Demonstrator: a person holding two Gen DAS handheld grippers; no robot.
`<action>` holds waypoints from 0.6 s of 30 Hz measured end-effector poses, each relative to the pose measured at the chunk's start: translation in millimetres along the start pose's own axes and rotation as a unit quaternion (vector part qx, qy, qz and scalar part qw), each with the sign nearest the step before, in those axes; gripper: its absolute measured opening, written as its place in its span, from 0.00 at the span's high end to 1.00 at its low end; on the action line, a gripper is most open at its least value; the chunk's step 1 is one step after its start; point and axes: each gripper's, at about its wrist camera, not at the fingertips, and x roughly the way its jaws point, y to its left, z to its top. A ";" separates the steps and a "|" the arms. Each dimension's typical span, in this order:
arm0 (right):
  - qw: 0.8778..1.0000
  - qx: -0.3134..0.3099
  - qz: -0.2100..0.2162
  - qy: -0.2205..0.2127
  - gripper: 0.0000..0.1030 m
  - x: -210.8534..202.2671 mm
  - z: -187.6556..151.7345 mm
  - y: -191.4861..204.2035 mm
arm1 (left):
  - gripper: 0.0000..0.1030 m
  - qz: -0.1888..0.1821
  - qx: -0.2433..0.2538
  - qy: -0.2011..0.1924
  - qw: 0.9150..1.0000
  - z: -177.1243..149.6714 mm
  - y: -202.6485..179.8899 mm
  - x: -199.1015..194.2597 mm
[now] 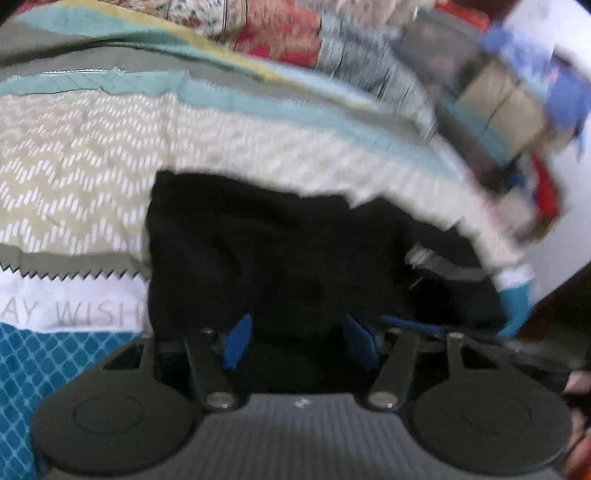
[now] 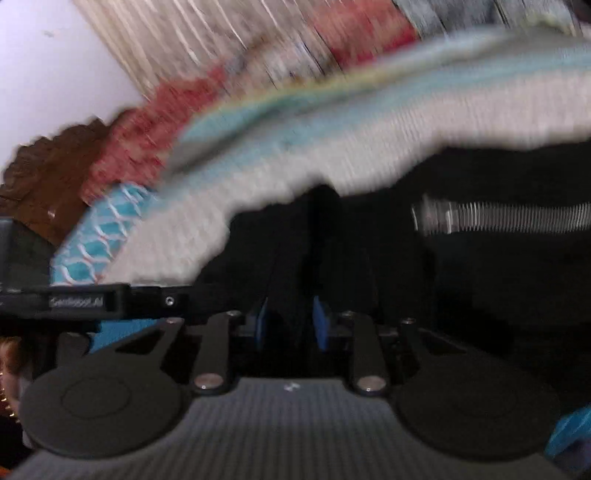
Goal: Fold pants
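Note:
Black pants (image 1: 280,251) lie bunched on a patterned bedspread (image 1: 85,177), with a silver zipper (image 1: 443,266) showing at the right. My left gripper (image 1: 299,341) hovers low over the near edge of the pants, its blue pads (image 1: 238,341) apart with dark cloth between them. In the right wrist view the pants (image 2: 461,280) fill the middle and right, zipper (image 2: 509,218) across them. My right gripper (image 2: 291,325) has its blue pads (image 2: 320,325) close together on a raised fold of black cloth. Both views are motion-blurred.
The bedspread has zigzag, teal and grey bands (image 2: 295,122) and lettering (image 1: 70,314). Folded quilts and fabrics (image 1: 295,33) are piled behind. Boxes (image 1: 506,103) stand at the right. The other gripper's black body (image 2: 85,301) crosses the left side. A carved wooden headboard (image 2: 44,173) is at left.

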 end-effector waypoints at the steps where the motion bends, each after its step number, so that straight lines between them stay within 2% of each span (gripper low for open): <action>1: 1.000 0.004 -0.009 0.006 0.75 3.3 -3.5 -1.9 | 0.48 0.014 0.015 0.003 1.000 -2.9 -3.2 3.6; 3: 1.000 -0.002 0.003 -0.010 0.72 -3.2 1.3 3.1 | 0.46 0.015 0.023 0.000 1.000 0.2 -10.3 -5.4; 4: 0.999 -0.009 0.009 -0.032 0.71 -14.2 4.9 3.5 | 0.46 0.009 0.023 -0.001 1.000 4.1 -11.7 -12.6; 6: 0.994 -0.019 0.010 -0.105 0.67 -48.3 8.7 -6.1 | 0.44 -0.013 0.019 -0.015 1.000 13.8 -15.8 -26.6; 7: 0.990 -0.011 -0.005 -0.141 0.64 -67.4 9.7 -16.6 | 0.43 -0.020 0.019 -0.022 0.999 18.2 -20.2 -30.5; 9: 0.977 0.020 -0.055 -0.203 0.49 -98.9 7.4 -42.9 | 0.43 -0.033 0.021 -0.031 0.999 28.2 -29.6 -36.3; 11: 0.960 0.070 -0.105 -0.250 0.43 -127.6 1.5 -77.7 | 0.43 -0.046 0.022 -0.031 0.998 37.6 -40.7 -33.9; 13: 0.947 0.125 -0.132 -0.264 0.40 -142.7 -5.7 -110.5 | 0.43 -0.060 0.019 -0.025 0.998 44.9 -52.2 -24.9; 18: 0.932 0.193 -0.177 -0.250 0.38 -139.5 -17.5 -166.1 | 0.43 -0.089 0.002 0.007 0.996 55.0 -73.0 0.1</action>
